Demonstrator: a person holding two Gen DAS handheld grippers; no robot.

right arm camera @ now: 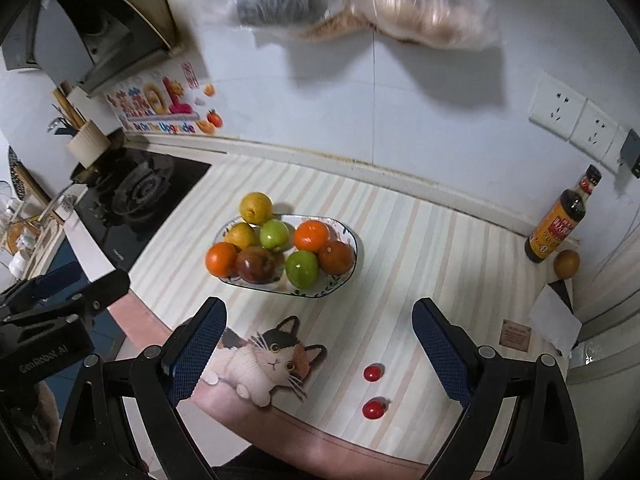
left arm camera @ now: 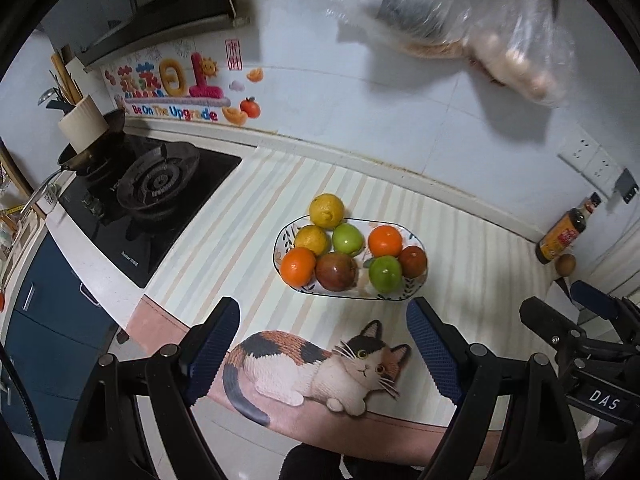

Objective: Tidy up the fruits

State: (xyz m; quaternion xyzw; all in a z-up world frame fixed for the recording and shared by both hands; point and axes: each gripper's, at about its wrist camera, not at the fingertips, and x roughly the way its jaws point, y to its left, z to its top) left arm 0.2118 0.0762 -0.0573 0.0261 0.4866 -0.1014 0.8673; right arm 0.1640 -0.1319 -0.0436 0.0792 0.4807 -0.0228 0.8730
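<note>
Left tongs: the left tongs [left arm camera: 322, 354] stand wide with nothing between the blue ribbed pads, held above the near edge of the bench and well apart from the fruit.
Right tongs: the right tongs [right arm camera: 320, 354] are likewise spread wide and empty, pointing down at the front of the bench.
Bench: the bench [right arm camera: 420, 248] wears a cream striped mat with a calico cat printed on its front edge; a black gas hob sits at the left end.
Plate: a white oval ceramic plate with a dark rim and leaf pattern [right arm camera: 352, 240] stands mid-bench, beyond both tongs.
Fruit on plate: two orange tangerines, two green apples, two dark red-brown fruits and a yellow citrus fill it.
Yellow straggler: a second yellow citrus fruit [left arm camera: 327, 210] rests at the plate's far rim; I cannot tell whether it is on the plate or just outside.
Red stragglers: two small red cherry tomatoes [right arm camera: 373, 372] lie loose on the mat, between the right tongs' pads in view, well apart from the plate.
Progress: judging by this, most fruit is gathered; the tomatoes, and perhaps the rim citrus, remain.
</note>
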